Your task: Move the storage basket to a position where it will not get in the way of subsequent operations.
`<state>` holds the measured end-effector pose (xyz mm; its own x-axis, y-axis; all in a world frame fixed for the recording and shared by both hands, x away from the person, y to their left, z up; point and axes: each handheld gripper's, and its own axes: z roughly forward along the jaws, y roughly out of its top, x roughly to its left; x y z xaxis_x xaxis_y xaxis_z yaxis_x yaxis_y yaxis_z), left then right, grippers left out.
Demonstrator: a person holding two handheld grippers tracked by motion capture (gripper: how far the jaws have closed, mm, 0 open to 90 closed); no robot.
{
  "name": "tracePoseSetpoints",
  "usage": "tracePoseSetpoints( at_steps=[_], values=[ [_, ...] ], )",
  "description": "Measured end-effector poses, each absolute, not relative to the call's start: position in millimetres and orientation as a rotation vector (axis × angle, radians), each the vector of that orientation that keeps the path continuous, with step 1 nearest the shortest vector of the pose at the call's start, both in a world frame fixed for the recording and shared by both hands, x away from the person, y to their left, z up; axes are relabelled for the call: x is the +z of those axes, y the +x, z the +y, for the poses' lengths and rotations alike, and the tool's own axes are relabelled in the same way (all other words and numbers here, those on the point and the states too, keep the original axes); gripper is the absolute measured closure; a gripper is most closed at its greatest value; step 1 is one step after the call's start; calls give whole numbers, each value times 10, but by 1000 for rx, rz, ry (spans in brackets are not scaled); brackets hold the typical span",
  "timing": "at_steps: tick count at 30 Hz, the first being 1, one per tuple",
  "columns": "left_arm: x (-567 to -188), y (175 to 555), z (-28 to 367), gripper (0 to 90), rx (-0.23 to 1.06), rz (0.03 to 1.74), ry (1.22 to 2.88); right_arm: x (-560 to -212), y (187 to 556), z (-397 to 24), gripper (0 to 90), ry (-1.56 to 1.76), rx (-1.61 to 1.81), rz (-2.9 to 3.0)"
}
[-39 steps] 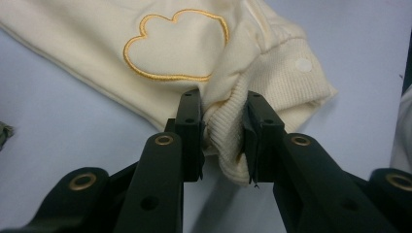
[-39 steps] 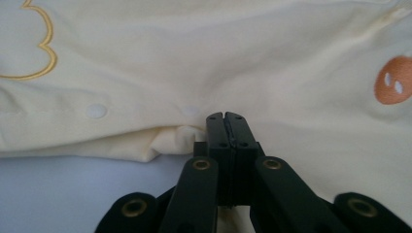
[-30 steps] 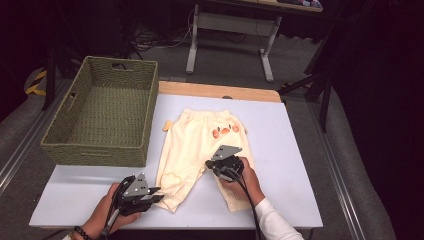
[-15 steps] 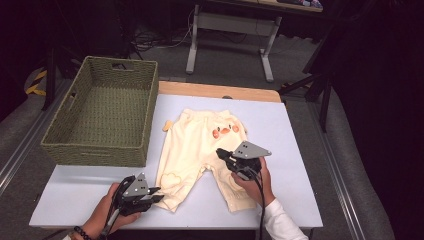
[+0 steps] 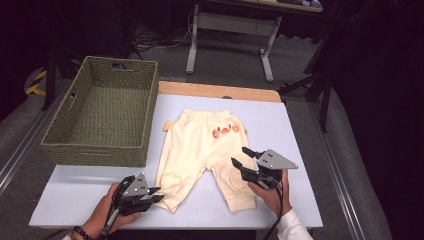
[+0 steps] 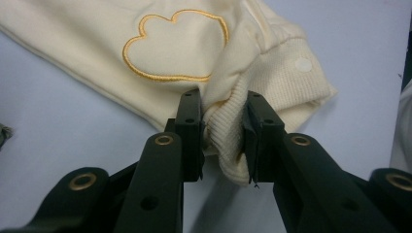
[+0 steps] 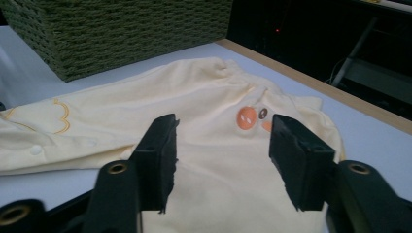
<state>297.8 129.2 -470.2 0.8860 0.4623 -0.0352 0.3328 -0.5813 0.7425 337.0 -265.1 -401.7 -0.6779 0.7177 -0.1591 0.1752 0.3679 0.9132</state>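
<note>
Baby trousers (image 5: 202, 150): cream, lying flat on the pale table (image 5: 300, 130), waistband toward the far edge, just right of the woven green basket (image 5: 100, 117)
Left gripper (image 5: 152, 194): jaws clamped on the ribbed cuff (image 6: 228, 138) of one trouser leg
Right gripper (image 5: 241, 157): jaws spread apart, held above the other leg, gripping nothing

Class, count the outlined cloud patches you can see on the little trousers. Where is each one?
2. One cloud patch sits on the leg beside the left tool; the other on the leg beside the right tool. The underside is hidden.
</note>
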Motion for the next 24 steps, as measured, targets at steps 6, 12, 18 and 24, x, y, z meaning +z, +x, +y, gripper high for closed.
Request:
tracePoseSetpoints(
  at_steps=[6,12,18,24],
  values=[
    [-4704,2973,1291,720,212,566,2241,-4097,3291,-2842,269,862,1272,2022],
    [-4704,2990,1296,720,195,572,2238,-4203,3140,-3040,176,884,1222,1924],
    [-4704,2979,1296,720,203,570,2240,-4318,3139,-3084,147,931,1210,1934],
    [-4702,2967,1286,720,221,568,2243,-4323,3144,-3062,129,933,1216,1937]
  ],
)
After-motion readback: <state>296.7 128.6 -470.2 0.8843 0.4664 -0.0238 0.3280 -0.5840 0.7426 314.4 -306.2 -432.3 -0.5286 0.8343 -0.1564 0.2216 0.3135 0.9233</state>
